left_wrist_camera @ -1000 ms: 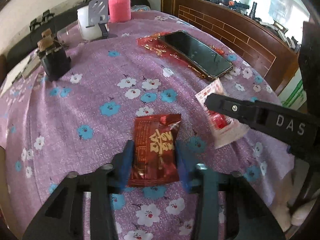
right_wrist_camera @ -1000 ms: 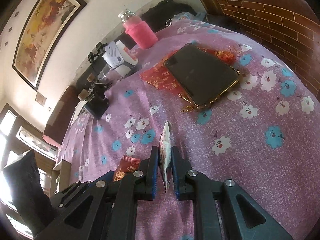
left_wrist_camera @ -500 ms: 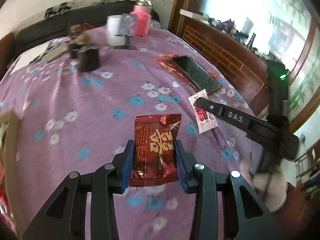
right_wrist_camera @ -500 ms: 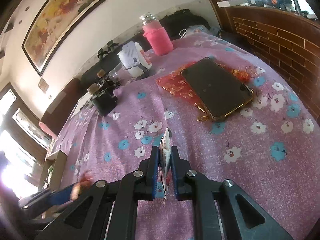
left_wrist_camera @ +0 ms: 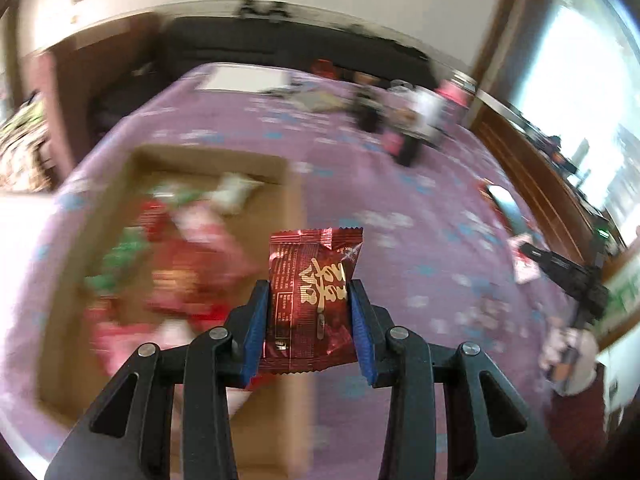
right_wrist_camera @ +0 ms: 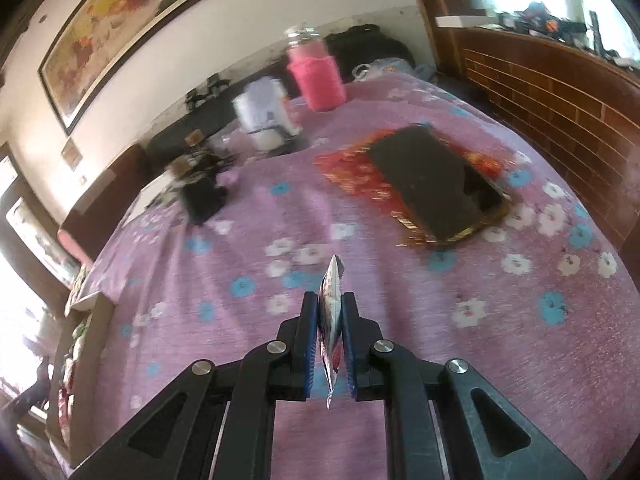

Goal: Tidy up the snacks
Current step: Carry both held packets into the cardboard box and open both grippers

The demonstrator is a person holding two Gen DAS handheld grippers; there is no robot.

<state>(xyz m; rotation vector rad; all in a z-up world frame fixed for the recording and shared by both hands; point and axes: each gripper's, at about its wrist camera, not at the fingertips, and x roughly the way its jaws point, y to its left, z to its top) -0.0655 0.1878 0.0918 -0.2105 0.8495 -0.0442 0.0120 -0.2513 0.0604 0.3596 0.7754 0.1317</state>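
Dark red foil snack packet point(left_wrist_camera: 314, 292) with gold script, unreadable, clamped between the blue-padded jaws of the left gripper point(left_wrist_camera: 309, 312), above the right edge of a cardboard box point(left_wrist_camera: 294, 216). Blurred red, green and white snack packs point(left_wrist_camera: 176, 264) inside the box. White sachet point(right_wrist_camera: 331, 312), edge-on, pinched in the closed jaws of the right gripper point(right_wrist_camera: 330, 334) over the floral purple tabletop point(right_wrist_camera: 480, 344). Beyond, a dark phone point(right_wrist_camera: 436, 184) on red wrapping.
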